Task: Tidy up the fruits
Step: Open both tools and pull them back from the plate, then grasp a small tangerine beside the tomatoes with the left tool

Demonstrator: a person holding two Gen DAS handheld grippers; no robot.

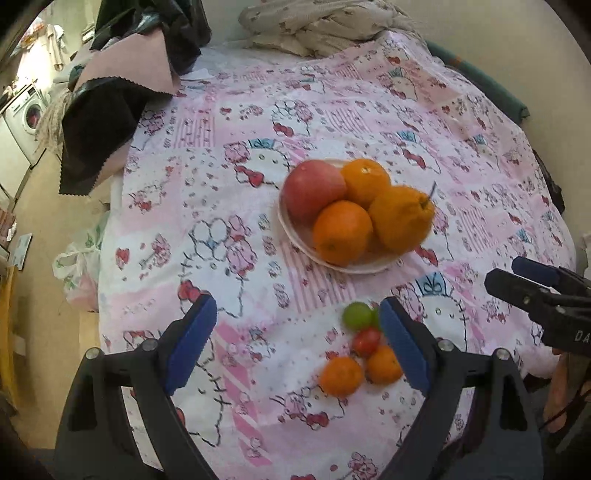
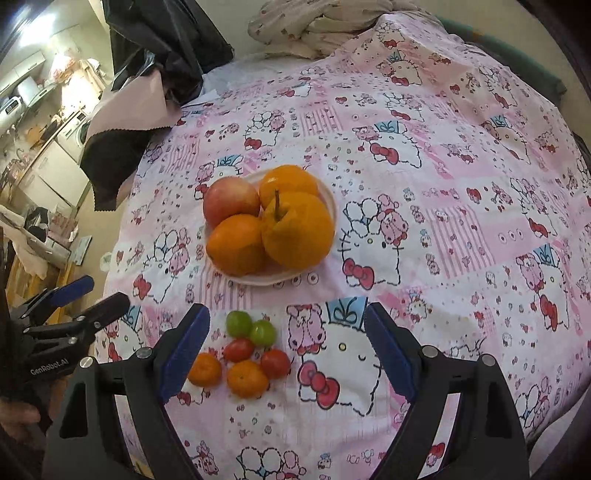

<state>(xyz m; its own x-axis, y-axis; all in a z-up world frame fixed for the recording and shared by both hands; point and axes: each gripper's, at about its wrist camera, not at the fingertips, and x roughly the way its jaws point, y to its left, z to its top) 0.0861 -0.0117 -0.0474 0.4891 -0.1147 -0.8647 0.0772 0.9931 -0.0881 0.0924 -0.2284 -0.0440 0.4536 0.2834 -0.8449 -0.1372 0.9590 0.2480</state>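
A white plate (image 1: 295, 236) on the pink cartoon-print cloth carries a red apple (image 1: 314, 190), two oranges (image 1: 341, 232) and a stemmed orange-yellow fruit (image 1: 400, 218). In front of the plate lies a cluster of small fruit: green grapes (image 2: 239, 323), cherry tomatoes (image 2: 275, 363) and small mandarins (image 2: 246, 378). My left gripper (image 1: 297, 304) hangs open above the cloth, the cluster by its right finger. My right gripper (image 2: 286, 311) is open too, with the cluster just inside its left finger. Neither holds anything. Each shows in the other's view: right gripper (image 1: 509, 275), left gripper (image 2: 99, 295).
Black and pink fabric (image 1: 110, 92) is heaped at the back left corner, and crumpled printed bedding (image 1: 325, 26) lies at the back. The table's left edge drops to the floor, where a plastic bag (image 1: 79, 266) sits. A washing machine (image 1: 27, 114) stands far left.
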